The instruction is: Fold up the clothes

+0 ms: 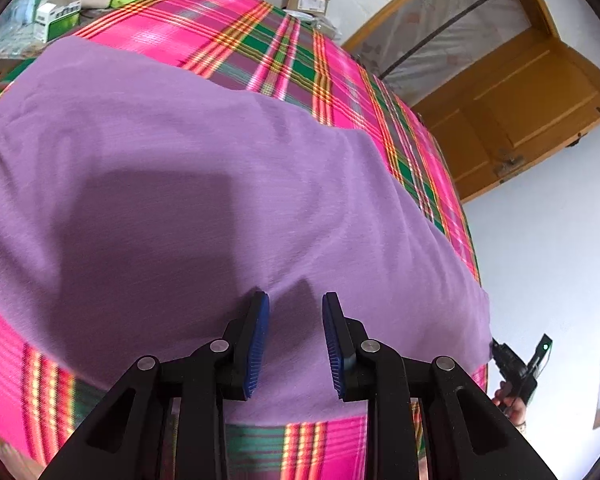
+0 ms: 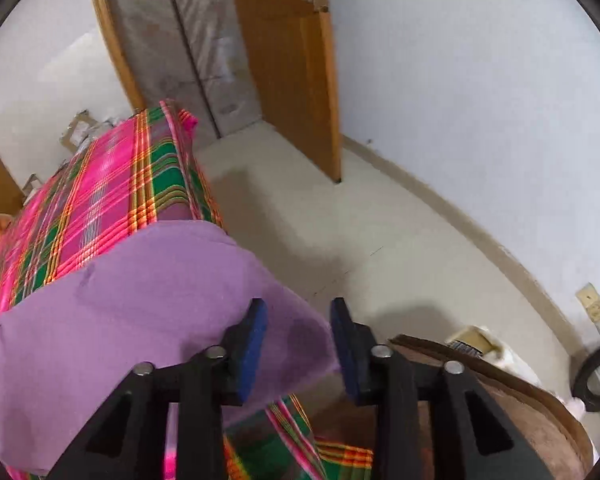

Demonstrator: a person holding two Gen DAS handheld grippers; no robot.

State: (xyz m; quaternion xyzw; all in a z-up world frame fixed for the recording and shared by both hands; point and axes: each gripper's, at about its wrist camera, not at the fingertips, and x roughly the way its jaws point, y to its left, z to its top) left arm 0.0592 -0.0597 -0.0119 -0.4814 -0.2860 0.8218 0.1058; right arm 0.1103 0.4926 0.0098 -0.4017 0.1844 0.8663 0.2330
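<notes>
Purple garment [image 1: 204,184] spread on a tabletop draped in pink plaid cloth [image 1: 268,44].
Left tool [image 1: 295,344] hovers released over the garment's near edge — right tool [image 2: 299,348], jaws apart, straddles its corner overhanging the tabletop by a wooden door [image 2: 296,60].

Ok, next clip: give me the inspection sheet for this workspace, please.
Surface: table under a pink and green plaid cloth.
Job's things: purple garment spread flat, its corner overhanging the table edge.
Clutter: boxes and bags at the far end.
Grippers: left tongs open above the garment; right tongs open at its overhanging corner.
Cables: nothing seen.
Surroundings: wooden door, white wall, pale floor, brown stool.
</notes>
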